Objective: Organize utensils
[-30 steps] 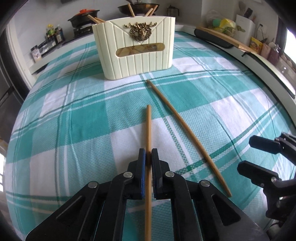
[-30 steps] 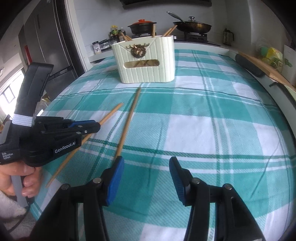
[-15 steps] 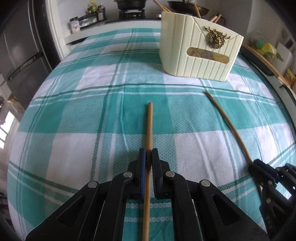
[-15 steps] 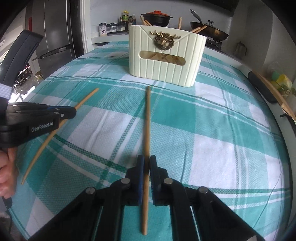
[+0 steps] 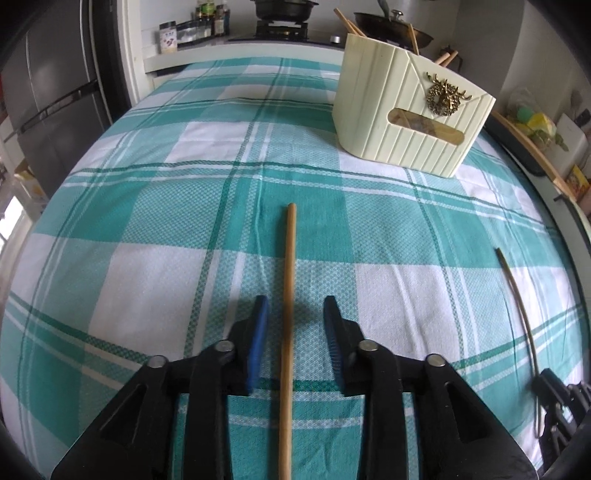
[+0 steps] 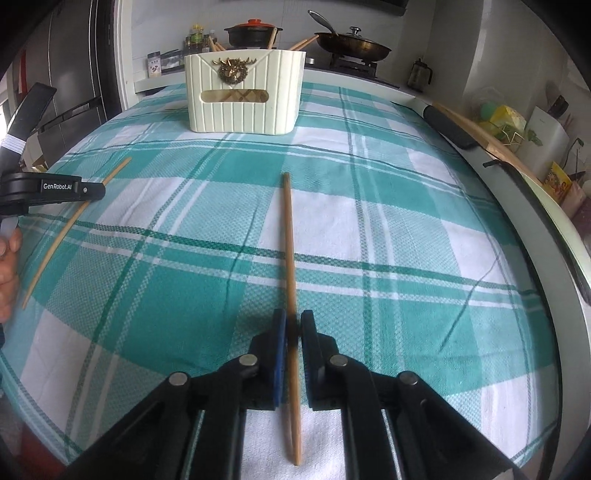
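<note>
Two wooden chopsticks lie on the checked teal cloth. One chopstick (image 5: 290, 266) runs between the jaws of my left gripper (image 5: 295, 306); those jaws are opening and the pads stand clear of it. The other chopstick (image 6: 289, 240) lies between the jaws of my right gripper (image 6: 292, 325), which are opening by a narrow gap, with dark slits on both sides of the stick. The cream utensil holder (image 6: 243, 99) with a brass deer badge stands at the far side with several chopsticks in it. In the right wrist view the left gripper (image 6: 88, 190) sits over its chopstick (image 6: 62, 236).
A hand (image 6: 7, 273) holds the left gripper's handle. Beyond the table (image 6: 406, 206) are a stove with a pan (image 6: 351, 44) and a pot (image 6: 253, 31), spice jars and a fridge (image 5: 48, 103). A cutting board (image 6: 480, 133) and boxes line the right counter.
My left gripper let go of its chopstick and its jaws spread. My right gripper, open a second ago, closed around the other chopstick and has eased slightly. Both views swung towards the holder.
</note>
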Tool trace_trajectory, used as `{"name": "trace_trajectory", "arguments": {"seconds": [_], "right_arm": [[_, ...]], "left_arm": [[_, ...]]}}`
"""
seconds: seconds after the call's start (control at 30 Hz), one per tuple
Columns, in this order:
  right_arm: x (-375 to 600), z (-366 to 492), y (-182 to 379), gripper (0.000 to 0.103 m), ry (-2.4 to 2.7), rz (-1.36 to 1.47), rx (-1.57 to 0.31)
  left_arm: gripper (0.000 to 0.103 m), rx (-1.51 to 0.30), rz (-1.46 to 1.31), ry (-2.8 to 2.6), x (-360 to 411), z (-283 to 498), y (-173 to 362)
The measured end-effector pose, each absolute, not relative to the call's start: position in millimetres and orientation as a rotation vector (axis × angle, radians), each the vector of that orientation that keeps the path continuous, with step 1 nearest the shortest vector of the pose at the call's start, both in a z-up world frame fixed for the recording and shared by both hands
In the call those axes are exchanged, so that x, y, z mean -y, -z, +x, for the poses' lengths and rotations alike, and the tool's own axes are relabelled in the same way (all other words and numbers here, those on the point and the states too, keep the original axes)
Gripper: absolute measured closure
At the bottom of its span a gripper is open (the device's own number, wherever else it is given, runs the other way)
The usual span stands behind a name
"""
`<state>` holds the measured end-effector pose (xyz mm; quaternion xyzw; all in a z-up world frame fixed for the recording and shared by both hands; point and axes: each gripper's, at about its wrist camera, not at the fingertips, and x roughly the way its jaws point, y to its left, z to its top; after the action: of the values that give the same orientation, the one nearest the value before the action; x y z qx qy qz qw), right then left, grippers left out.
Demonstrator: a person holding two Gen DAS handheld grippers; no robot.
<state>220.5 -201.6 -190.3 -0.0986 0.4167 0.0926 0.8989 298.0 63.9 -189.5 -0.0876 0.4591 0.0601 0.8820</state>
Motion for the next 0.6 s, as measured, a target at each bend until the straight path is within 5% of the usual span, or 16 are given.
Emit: {"name": "trace_trajectory", "arguments": {"seconds": [0.07, 0.6], "right_arm": [[201, 218, 187, 0.057, -0.199, -0.19, -0.84], [219, 219, 161, 0.056, -0.235, -0.118, -0.761]], "left_arm": [[0.041, -0.932, -0.18, -0.127, -65, 292, 185], [0.034, -0.88, -0.229, -0.064, -110, 249, 141]]}}
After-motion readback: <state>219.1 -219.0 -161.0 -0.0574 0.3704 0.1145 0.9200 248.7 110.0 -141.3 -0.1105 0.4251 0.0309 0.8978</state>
